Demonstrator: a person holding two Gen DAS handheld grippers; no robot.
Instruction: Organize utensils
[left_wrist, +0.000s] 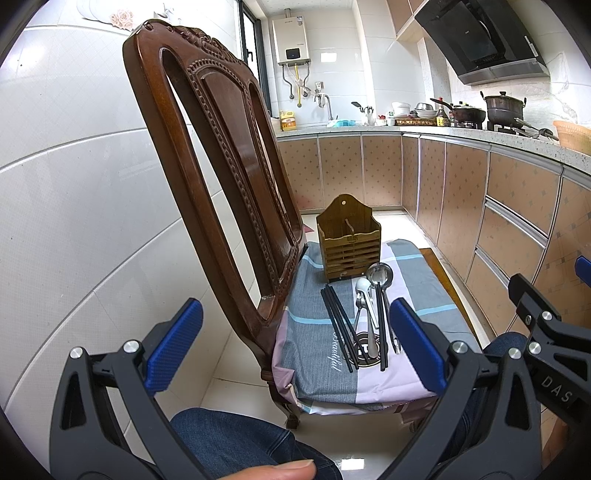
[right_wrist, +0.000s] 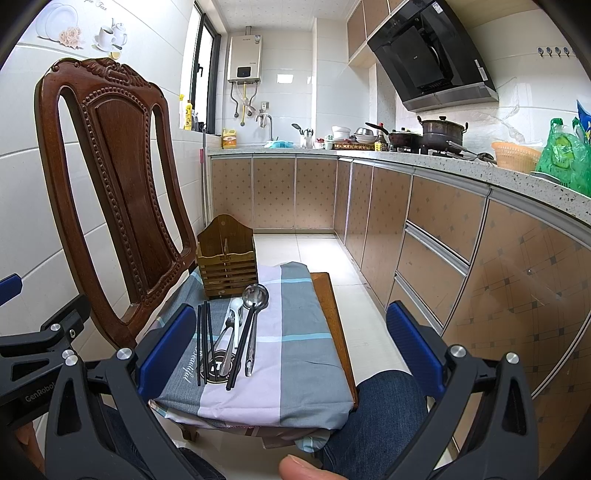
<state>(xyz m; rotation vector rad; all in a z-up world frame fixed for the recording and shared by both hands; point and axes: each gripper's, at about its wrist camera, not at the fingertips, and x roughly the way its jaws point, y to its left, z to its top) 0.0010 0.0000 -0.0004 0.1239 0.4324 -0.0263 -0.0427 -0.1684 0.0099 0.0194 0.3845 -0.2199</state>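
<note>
Through the left wrist camera, my left gripper (left_wrist: 295, 347) hangs spread wide and grasping nothing, low in front of a wooden chair (left_wrist: 207, 147) whose seat wears a plaid cloth (left_wrist: 413, 266). On the cloth lie black chopsticks (left_wrist: 340, 325), a white spoon (left_wrist: 364, 295) and a metal ladle (left_wrist: 378, 280), side by side, their far ends near a slatted wooden holder (left_wrist: 349, 243) standing upright at the far end of the seat. My right gripper (left_wrist: 546, 317) shows at the right edge. Through the right wrist camera, my right gripper (right_wrist: 291, 343) is likewise released and empty, near the seat's front edge. The chopsticks (right_wrist: 203, 339), spoon (right_wrist: 235, 308) and ladle (right_wrist: 256, 295) lie left of centre on the cloth (right_wrist: 295, 314), just in front of the holder (right_wrist: 226, 258). My jeans-clad knee (right_wrist: 384, 413) sits near right.
</note>
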